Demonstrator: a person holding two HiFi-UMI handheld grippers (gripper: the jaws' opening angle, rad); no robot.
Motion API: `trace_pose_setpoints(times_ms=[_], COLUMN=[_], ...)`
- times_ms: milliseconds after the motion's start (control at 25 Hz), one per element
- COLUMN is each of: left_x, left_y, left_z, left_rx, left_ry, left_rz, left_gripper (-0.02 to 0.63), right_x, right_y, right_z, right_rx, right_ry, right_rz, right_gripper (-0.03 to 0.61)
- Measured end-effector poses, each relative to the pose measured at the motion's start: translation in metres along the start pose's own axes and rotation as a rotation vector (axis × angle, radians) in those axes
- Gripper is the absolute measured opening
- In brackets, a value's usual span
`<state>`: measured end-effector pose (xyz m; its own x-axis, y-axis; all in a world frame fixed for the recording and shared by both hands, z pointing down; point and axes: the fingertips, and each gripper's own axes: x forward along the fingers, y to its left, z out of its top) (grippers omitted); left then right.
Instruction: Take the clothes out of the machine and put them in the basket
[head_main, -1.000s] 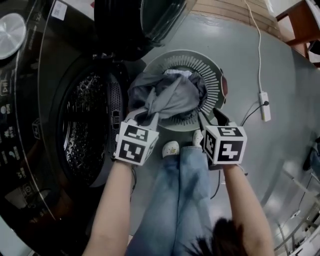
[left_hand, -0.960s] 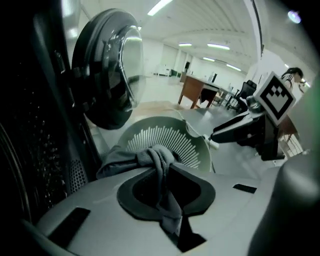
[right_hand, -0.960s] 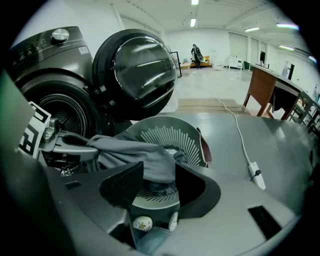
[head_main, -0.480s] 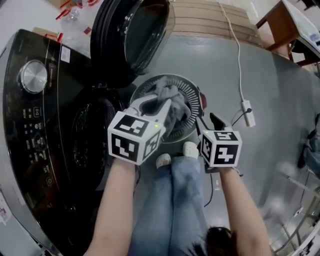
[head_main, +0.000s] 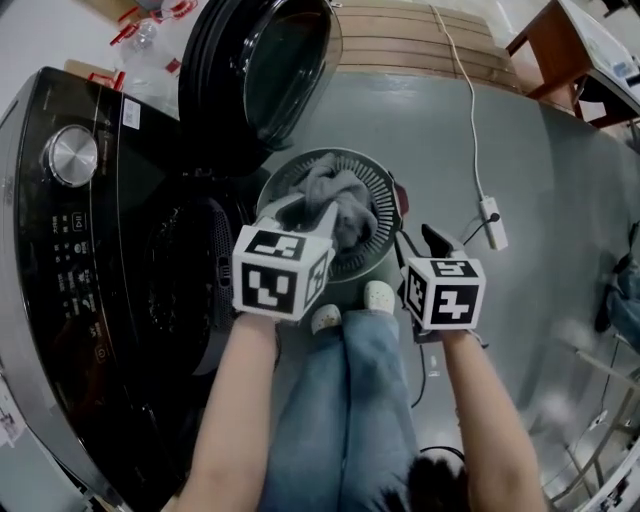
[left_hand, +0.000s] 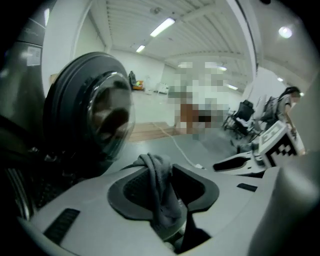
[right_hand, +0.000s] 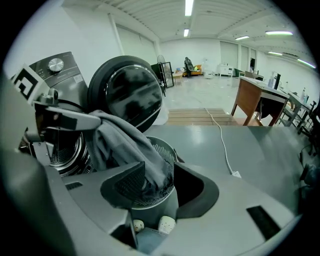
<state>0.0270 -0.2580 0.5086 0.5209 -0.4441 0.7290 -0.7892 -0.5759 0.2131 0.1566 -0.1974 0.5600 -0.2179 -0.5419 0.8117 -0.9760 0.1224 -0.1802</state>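
A grey garment (head_main: 340, 200) hangs over the round slatted basket (head_main: 385, 205) on the floor in front of the washing machine (head_main: 110, 250). My left gripper (head_main: 305, 208) is above the basket's near left rim, shut on a fold of that garment (left_hand: 157, 185); its jaws have just been opening slightly, and the cloth is still pinched between them. In the right gripper view the garment (right_hand: 120, 145) drapes from the left gripper down into the basket (right_hand: 167, 150). My right gripper (head_main: 418, 243) stands open at the basket's right side, and nothing is between its jaws (right_hand: 162, 192).
The machine's round door (head_main: 270, 70) stands open behind the basket, with the dark drum opening (head_main: 190, 285) to the left. A white cable with a plug block (head_main: 490, 222) runs across the grey floor at right. The person's shoes (head_main: 378, 296) stand just below the basket.
Both grippers have risen since a second ago, the left one more, lifting the garment. The cloth, which was spread across the basket, is now bunched over it. Little has moved in the last half second.
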Motion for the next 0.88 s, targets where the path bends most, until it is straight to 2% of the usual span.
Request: trace_pose_setpoints(times_ms=[40, 80, 120, 320, 520, 720, 880], left_x=[0.004, 0.007, 0.007, -0.011, -0.051, -0.092, -0.124], left_y=[0.008, 0.013, 0.017, 0.024, 0.024, 0.027, 0.024], left_z=[-0.011, -0.020, -0.026, -0.038, -0.032, -0.037, -0.034], left_rx=[-0.014, -0.026, -0.037, -0.080, -0.106, -0.176, -0.168], left_ry=[0.041, 0.071, 0.088, 0.127, 0.149, 0.128, 0.120], left_rz=[0.043, 0.073, 0.094, 0.142, 0.172, 0.177, 0.182], left_gripper=[0.183, 0.322, 0.341, 0.341, 0.341, 0.341, 0.341], right_x=[0.001, 0.001, 0.000, -0.016, -0.049, -0.081, -0.113], right_y=[0.002, 0.004, 0.007, 0.018, 0.031, 0.048, 0.064], right_z=[-0.001, -0.002, -0.003, 0.006, 0.028, 0.027, 0.030], right_rx=[-0.004, -0.008, -0.013, -0.039, 0.014, -0.015, -0.044], right_ry=[0.003, 0.007, 0.010, 0.042, 0.069, 0.130, 0.131], right_rz=[0.001, 0.003, 0.005, 0.009, 0.001, -0.037, -0.033], right_gripper=[0.179, 0.179, 0.178, 0.178, 0.178, 0.177, 0.175])
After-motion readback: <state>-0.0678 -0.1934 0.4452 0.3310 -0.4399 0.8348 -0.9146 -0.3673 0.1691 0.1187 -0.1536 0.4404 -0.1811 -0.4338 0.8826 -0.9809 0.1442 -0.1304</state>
